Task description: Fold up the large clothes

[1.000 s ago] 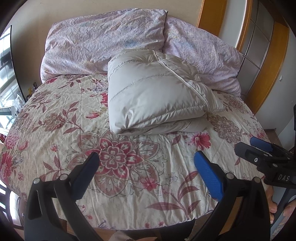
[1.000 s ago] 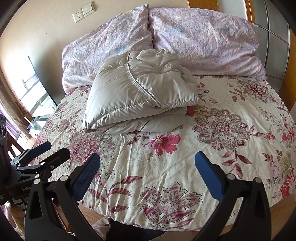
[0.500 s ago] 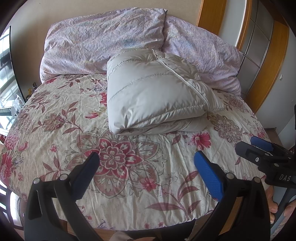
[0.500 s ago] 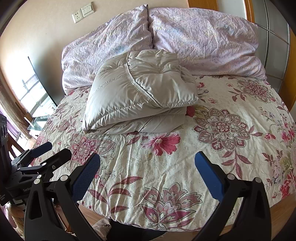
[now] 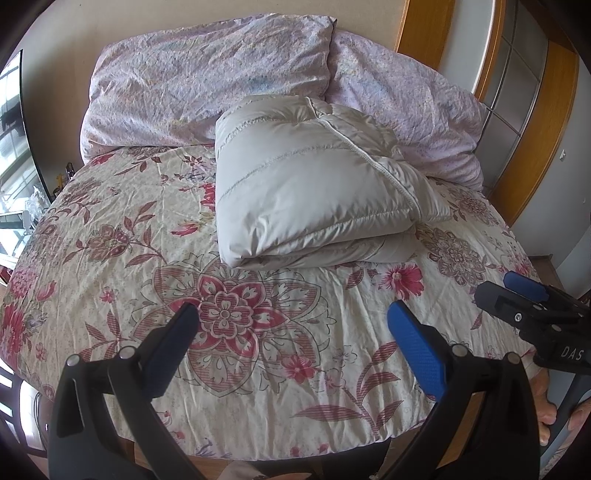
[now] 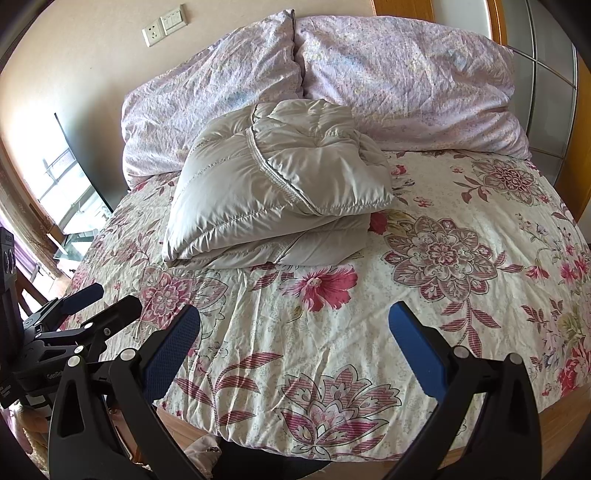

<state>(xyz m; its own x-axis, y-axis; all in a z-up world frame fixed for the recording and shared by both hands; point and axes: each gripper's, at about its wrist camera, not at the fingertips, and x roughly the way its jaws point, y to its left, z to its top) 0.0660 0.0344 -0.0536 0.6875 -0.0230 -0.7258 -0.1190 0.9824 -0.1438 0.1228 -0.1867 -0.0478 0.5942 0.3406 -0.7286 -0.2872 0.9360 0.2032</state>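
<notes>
A light grey puffy down jacket point(image 5: 314, 184) lies folded into a thick bundle on the floral bedspread point(image 5: 129, 229), near the pillows; it also shows in the right wrist view point(image 6: 280, 195). My left gripper point(image 5: 291, 317) is open and empty, held near the foot of the bed, well short of the jacket. My right gripper point(image 6: 293, 319) is open and empty too, beside the left one. The right gripper also shows at the right edge of the left wrist view point(image 5: 517, 295), and the left gripper at the left edge of the right wrist view point(image 6: 103, 299).
Two lilac pillows point(image 5: 207, 81) point(image 6: 406, 74) lean against the wall at the head of the bed. A wooden wardrobe frame point(image 5: 535, 140) stands to the right. A dark screen point(image 6: 81, 158) and a window are to the left. Wall sockets point(image 6: 164, 24) sit above the pillows.
Almost nothing: both grippers stay open near the foot of the bed with only a slight drift. The folded jacket has not moved.
</notes>
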